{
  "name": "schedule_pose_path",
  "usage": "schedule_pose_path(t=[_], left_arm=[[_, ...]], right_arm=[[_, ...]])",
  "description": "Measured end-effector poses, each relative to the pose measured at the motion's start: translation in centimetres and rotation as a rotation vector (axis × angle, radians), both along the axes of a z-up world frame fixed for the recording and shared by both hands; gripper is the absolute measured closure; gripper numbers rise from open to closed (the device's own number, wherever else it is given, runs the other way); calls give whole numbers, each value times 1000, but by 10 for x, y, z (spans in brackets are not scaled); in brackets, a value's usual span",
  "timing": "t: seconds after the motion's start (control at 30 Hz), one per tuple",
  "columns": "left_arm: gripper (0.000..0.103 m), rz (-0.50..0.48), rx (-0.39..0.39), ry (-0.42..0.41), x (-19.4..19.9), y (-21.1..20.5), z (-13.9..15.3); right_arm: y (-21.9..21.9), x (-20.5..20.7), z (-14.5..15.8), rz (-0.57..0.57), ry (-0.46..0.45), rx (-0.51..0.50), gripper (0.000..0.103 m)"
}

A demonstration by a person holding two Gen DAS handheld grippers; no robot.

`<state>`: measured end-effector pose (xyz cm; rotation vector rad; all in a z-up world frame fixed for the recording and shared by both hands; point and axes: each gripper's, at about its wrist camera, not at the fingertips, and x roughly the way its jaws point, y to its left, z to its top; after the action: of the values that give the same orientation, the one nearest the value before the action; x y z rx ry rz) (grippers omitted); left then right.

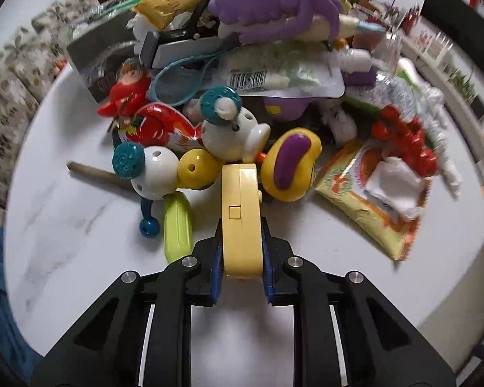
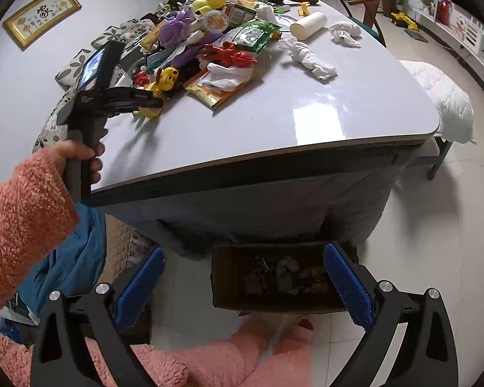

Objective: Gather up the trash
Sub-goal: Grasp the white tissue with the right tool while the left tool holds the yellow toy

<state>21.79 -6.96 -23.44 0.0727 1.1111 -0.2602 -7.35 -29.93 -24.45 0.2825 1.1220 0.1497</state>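
A pale yellow plastic piece with a rounded end [image 1: 241, 219] stands on its thin edge at the front of the pile, pinched from both sides. Behind it lies a yellow snack wrapper with orange print [image 1: 368, 203], flat on the white table [image 1: 80, 225], with crumpled white paper [image 1: 395, 187] on top of it. A shiny red crinkly wrapper [image 1: 161, 129] sits to the left in the heap. On the floor below the table edge stands a brown cardboard box [image 2: 229, 277], open at the top, with mixed scraps inside
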Motion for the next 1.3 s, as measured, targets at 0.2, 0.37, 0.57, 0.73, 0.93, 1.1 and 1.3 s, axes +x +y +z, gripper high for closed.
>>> schedule_pose_path(t=[0.2, 0.37, 0.57, 0.73, 0.93, 1.1, 1.3], left_arm=[[85, -1, -271, 55, -16, 48, 18], [85, 0, -381, 33, -59, 80, 43], [85, 16, -406, 24, -118, 96, 56], [85, 68, -397, 73, -154, 111, 46], [85, 99, -385, 84, -175, 121, 44], [85, 55, -402, 86, -179, 105, 43], [85, -92, -393, 140, -196, 62, 31]], right_arm=[[-16, 34, -4, -54, 12, 6, 7], [-31, 84, 9, -90, -46, -104, 10], [-49, 189, 0, -98, -62, -278, 10], [-61, 255, -30, -122, 26, -285, 21], [-63, 265, -29, -141, 43, -186, 80], [-73, 222, 1, -142, -25, -31, 80], [-63, 137, 30, -4, -55, 66, 80]])
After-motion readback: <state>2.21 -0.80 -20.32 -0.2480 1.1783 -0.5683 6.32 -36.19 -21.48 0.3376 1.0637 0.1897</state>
